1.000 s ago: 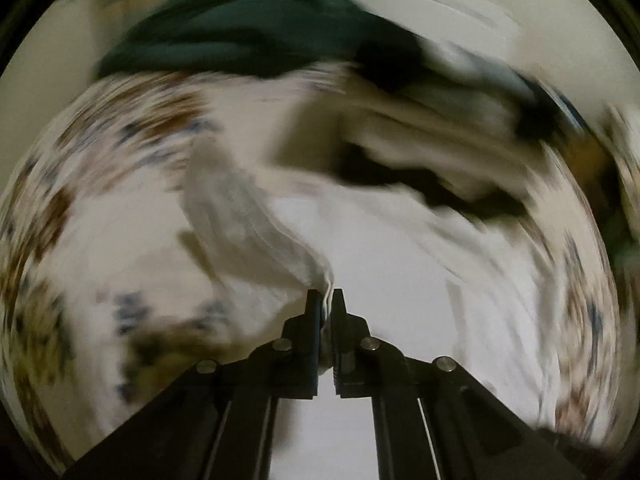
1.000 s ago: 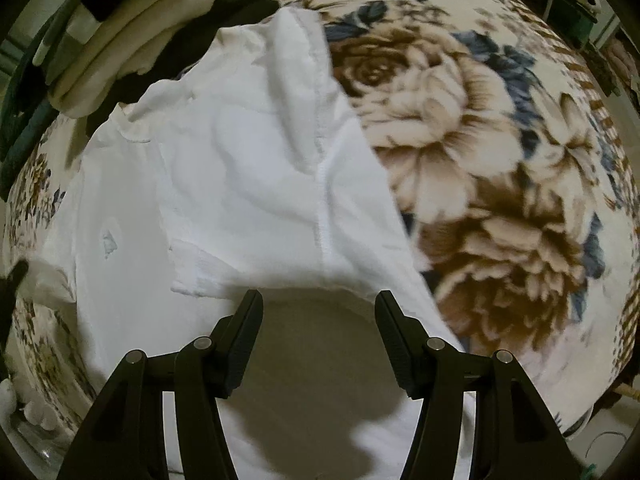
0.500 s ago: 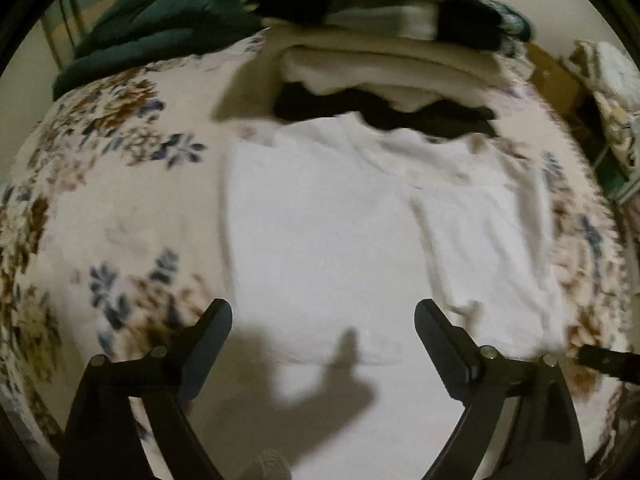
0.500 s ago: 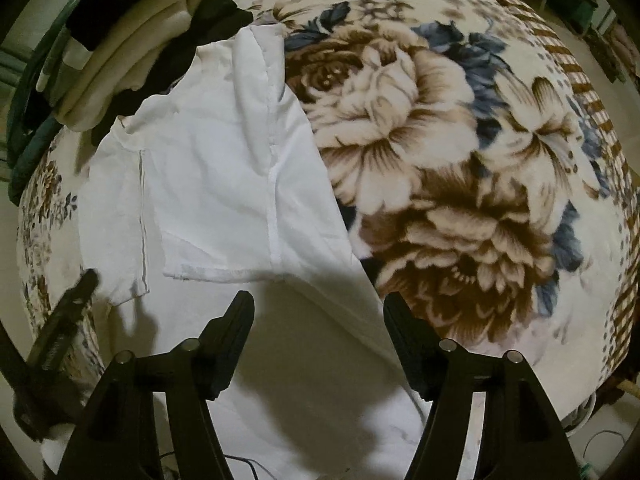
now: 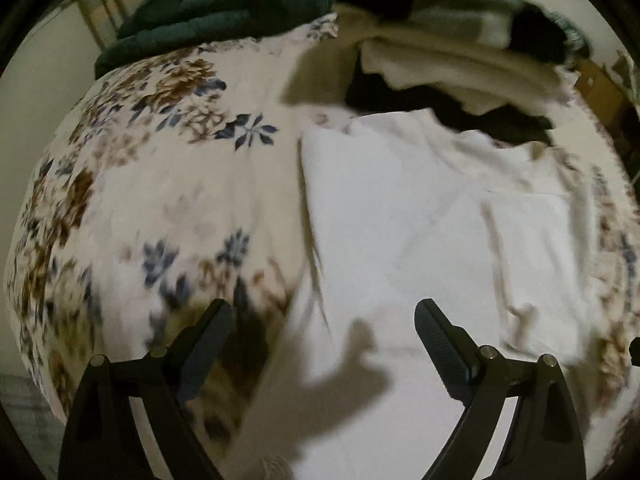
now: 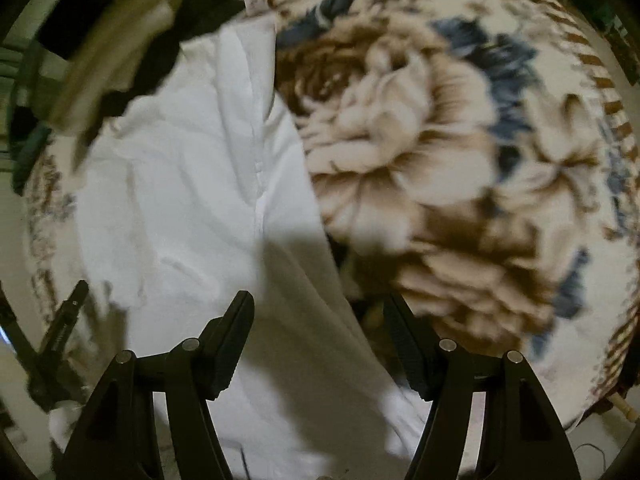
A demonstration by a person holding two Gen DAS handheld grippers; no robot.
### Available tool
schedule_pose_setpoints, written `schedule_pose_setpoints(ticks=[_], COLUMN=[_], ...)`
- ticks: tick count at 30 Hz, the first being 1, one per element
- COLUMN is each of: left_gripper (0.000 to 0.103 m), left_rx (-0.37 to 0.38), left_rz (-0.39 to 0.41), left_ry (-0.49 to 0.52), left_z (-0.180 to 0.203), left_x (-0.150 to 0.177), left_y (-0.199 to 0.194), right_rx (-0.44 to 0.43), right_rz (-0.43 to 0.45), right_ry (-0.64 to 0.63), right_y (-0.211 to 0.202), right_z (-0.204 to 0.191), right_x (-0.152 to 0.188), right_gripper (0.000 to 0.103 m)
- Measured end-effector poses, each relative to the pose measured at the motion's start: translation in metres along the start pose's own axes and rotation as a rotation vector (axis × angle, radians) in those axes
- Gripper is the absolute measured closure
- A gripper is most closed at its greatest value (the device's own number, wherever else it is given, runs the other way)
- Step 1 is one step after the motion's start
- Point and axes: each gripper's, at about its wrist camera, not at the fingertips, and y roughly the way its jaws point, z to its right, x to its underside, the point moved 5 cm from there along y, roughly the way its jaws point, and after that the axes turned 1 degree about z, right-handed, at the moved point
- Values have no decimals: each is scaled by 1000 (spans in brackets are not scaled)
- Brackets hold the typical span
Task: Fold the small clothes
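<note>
My left gripper (image 5: 322, 316) hangs over the white T-shirt (image 5: 420, 240), its fingers (image 5: 208, 340) spread wide and holding nothing. The shirt lies flat on the floral blanket (image 5: 160, 200) that covers the bed, and one side panel is folded inward so that a straight edge runs down the left side of the cloth. My left finger sits over the blanket's blue and brown flowers, just off that edge; my right finger is over the white fabric itself. A dark shadow of the gripper falls on the shirt's lower part between the fingers.

My right gripper (image 6: 318, 320) is likewise spread apart and empty — its left finger (image 6: 232, 336) is above the shirt (image 6: 192, 192), its right finger above the big brown rose printed on the blanket (image 6: 420, 140). From this side the shirt's right edge runs diagonally down between my fingers, with a seam line showing up the middle of the cloth. The left gripper's tip (image 6: 68, 312) pokes in at the lower left, beside the shirt's far edge.

At the head of the shirt a pile of folded clothes (image 5: 460, 52) — cream, black and grey — touches the collar end, and a dark green blanket (image 5: 224, 8) lies bundled to its left.
</note>
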Motion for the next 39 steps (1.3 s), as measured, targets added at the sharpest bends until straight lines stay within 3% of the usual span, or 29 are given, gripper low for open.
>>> schedule_pose_setpoints(ticks=[3, 6, 11, 13, 16, 19, 21, 23, 25, 26, 28, 33, 39], left_gripper=[10, 10, 9, 10, 9, 10, 10, 26, 89, 95, 101, 102, 102], left_rx=[4, 11, 31, 64, 105, 88, 62, 20, 0, 4, 12, -8, -34], left_rz=[-21, -70, -200, -294, -340, -357, -369, -375, -384, -384, -331, -232, -212], left_ry=[22, 56, 58, 45, 27, 70, 78, 63, 30, 6, -46, -122, -193], left_z=[26, 67, 149, 191, 242, 287, 301, 306, 302, 298, 287, 257, 228], left_x=[29, 72, 161, 203, 246, 280, 293, 302, 305, 305, 297, 274, 255], left_y=[-32, -60, -83, -82, -83, -68, -55, -40, -32, -30, -36, -64, -85], right_rx=[-19, -21, -4, 9, 27, 9, -17, -43, -83, -103, -155, -316, -377], right_rz=[-50, -104, -163, -174, -184, -193, -202, -218, -241, -245, -244, -241, -214], right_ry=[-30, -87, -203, -247, -279, -315, -328, -344, -363, -372, -384, -337, -241], right_y=[-33, -81, -114, -121, -115, -102, -93, -83, -75, -72, -64, -37, -7], right_z=[23, 46, 100, 121, 148, 163, 163, 156, 142, 134, 113, 50, -8], right_x=[14, 53, 46, 34, 18, 5, -3, -11, -16, -19, -30, -74, -124], right_gripper=[34, 34, 34, 34, 34, 57, 57, 57, 55, 50, 47, 47, 47])
